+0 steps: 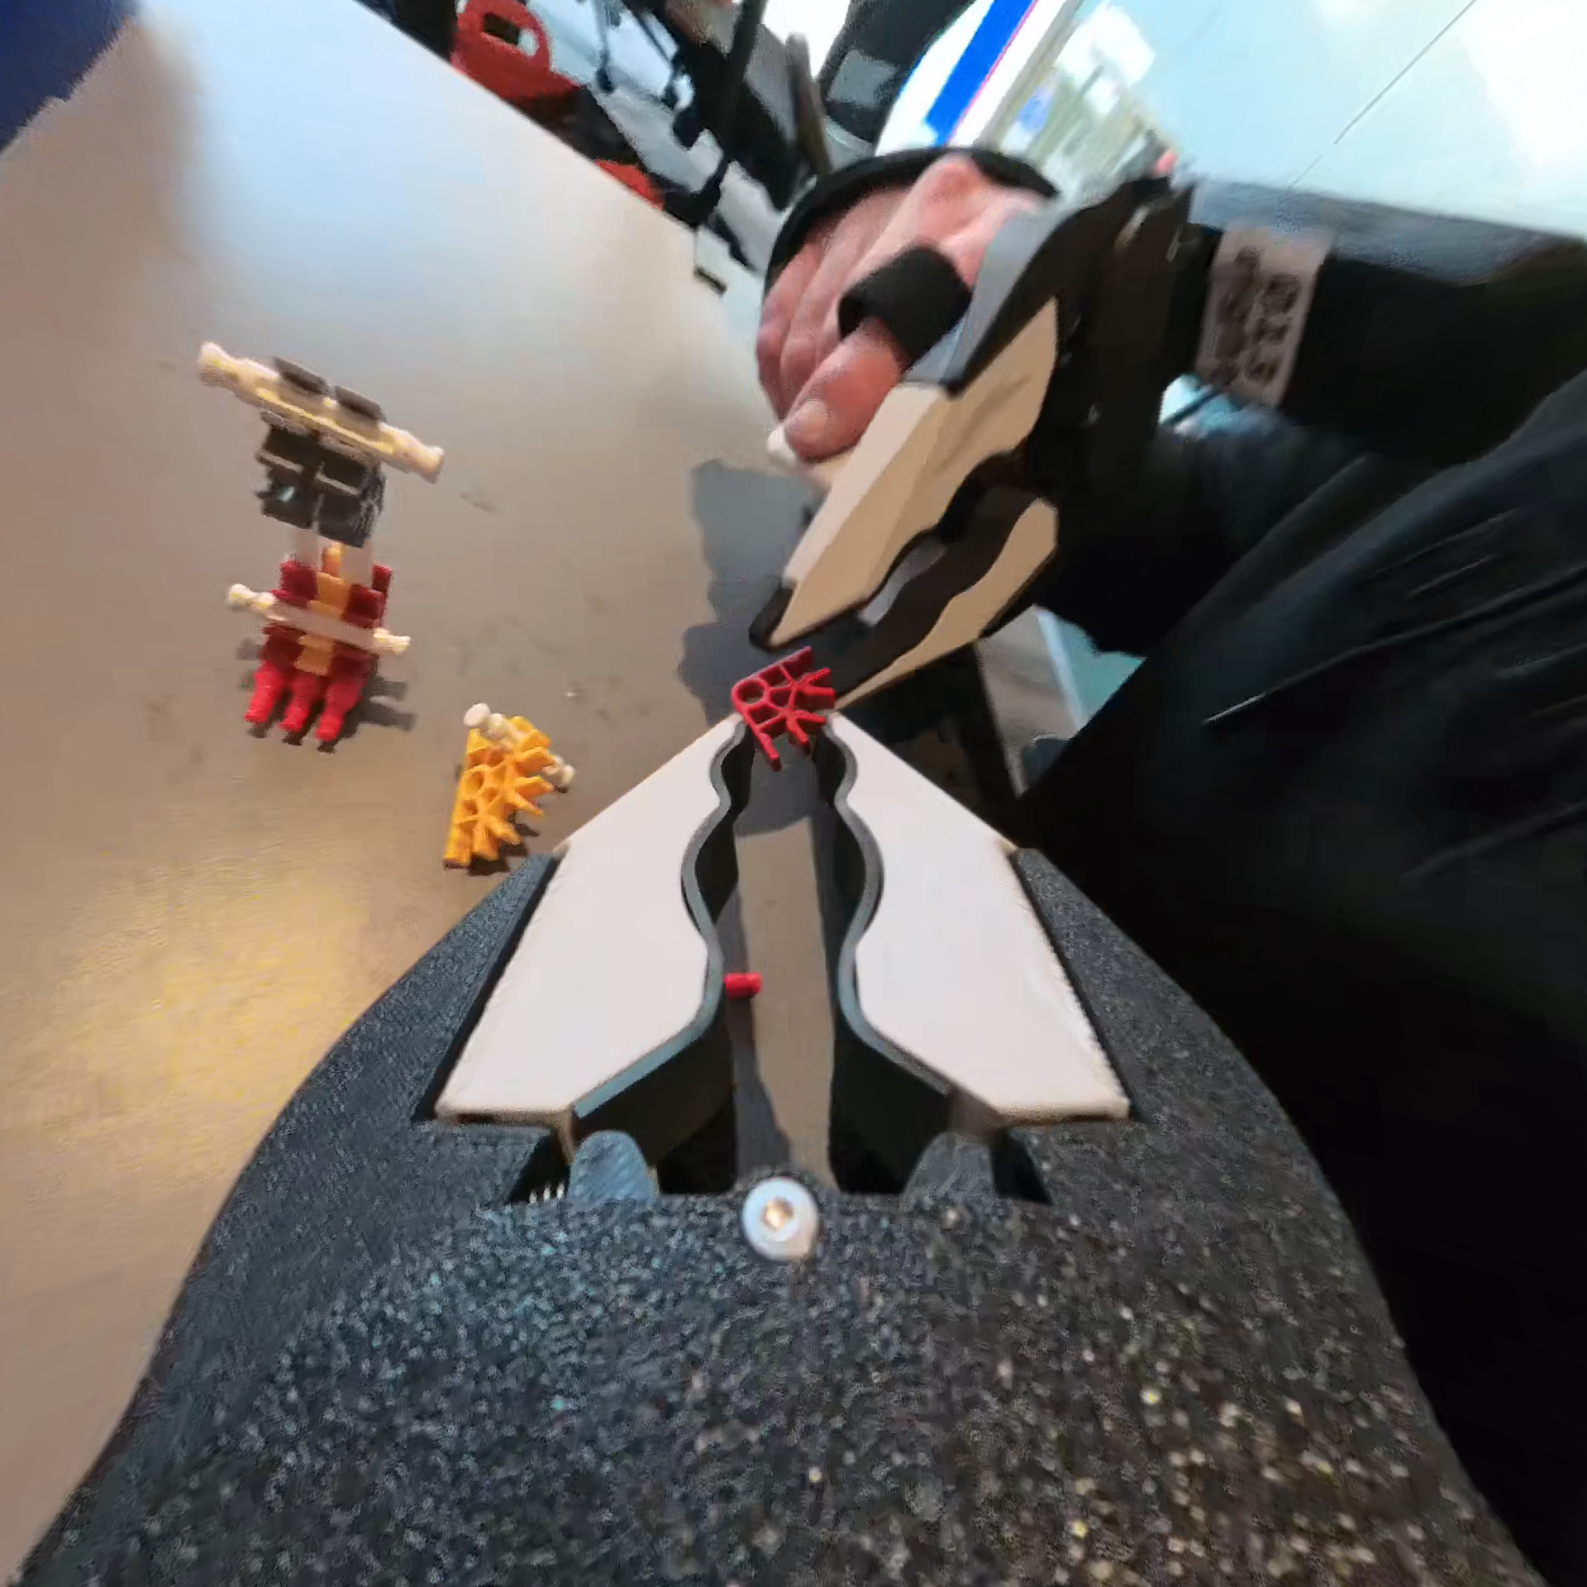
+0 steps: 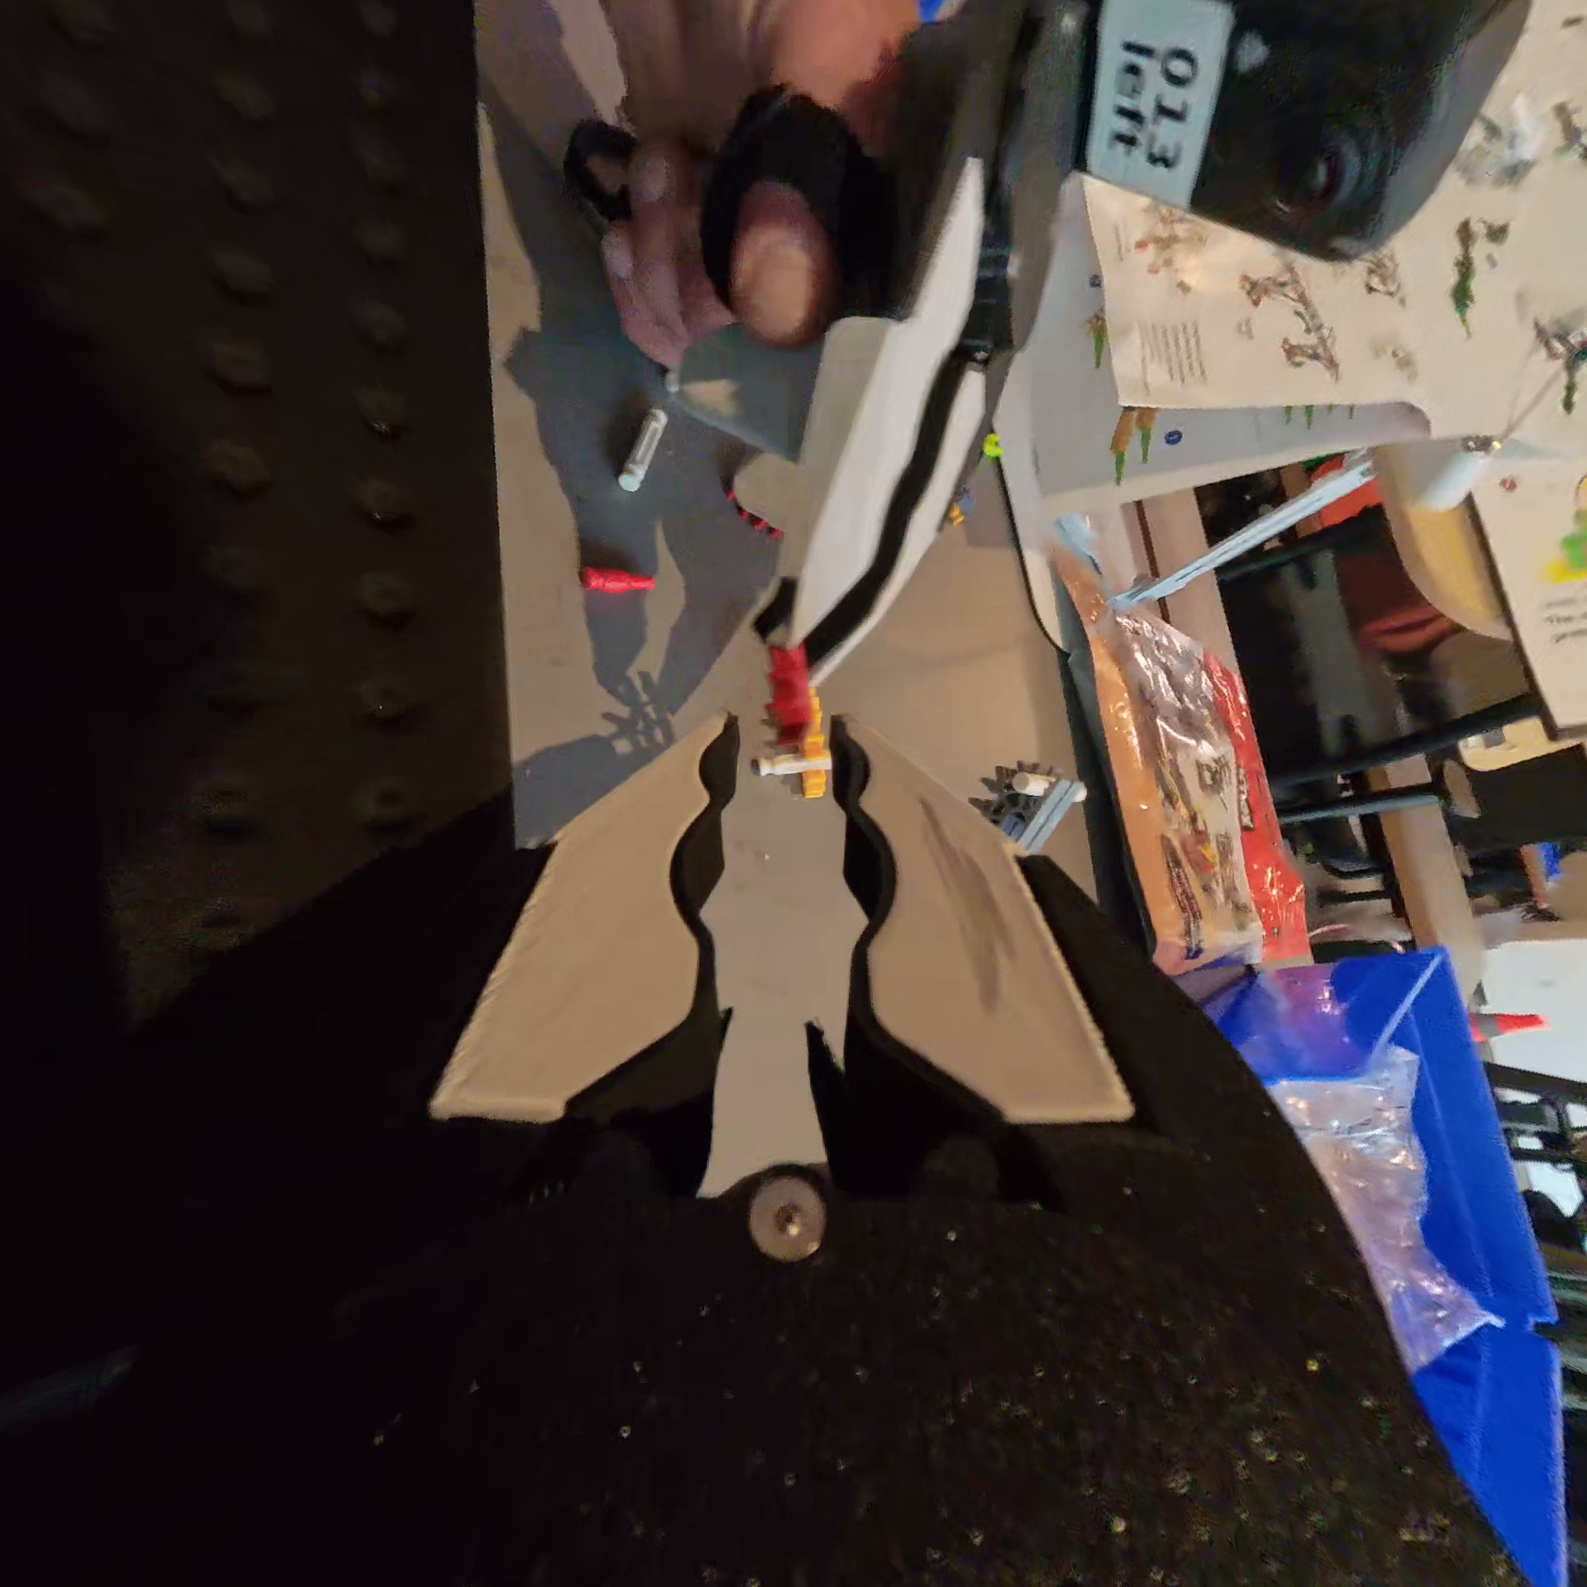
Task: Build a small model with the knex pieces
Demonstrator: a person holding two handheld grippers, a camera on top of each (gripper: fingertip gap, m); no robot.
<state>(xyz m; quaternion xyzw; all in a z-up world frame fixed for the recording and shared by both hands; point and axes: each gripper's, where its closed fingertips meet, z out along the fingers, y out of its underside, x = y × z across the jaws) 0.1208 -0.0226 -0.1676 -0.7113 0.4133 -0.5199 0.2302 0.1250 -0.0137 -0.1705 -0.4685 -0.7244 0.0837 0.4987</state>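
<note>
Grey table (image 1: 258,215) — left hand-held gripper (image 1: 783,726) pinches spoked red connector (image 1: 783,697).

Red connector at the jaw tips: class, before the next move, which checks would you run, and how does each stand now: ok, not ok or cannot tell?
1. The left gripper holds the red connector: ok, it is pinched at the very tips.
2. The right gripper is ready to take hold: ok, its jaws stand apart.
3. The right gripper touches the connector: cannot tell; the tips are close.
4. The yellow assembly is clear of both grippers: ok, it lies aside on the table.
5. The loose red rod and white rod are out of the way: ok.
</note>
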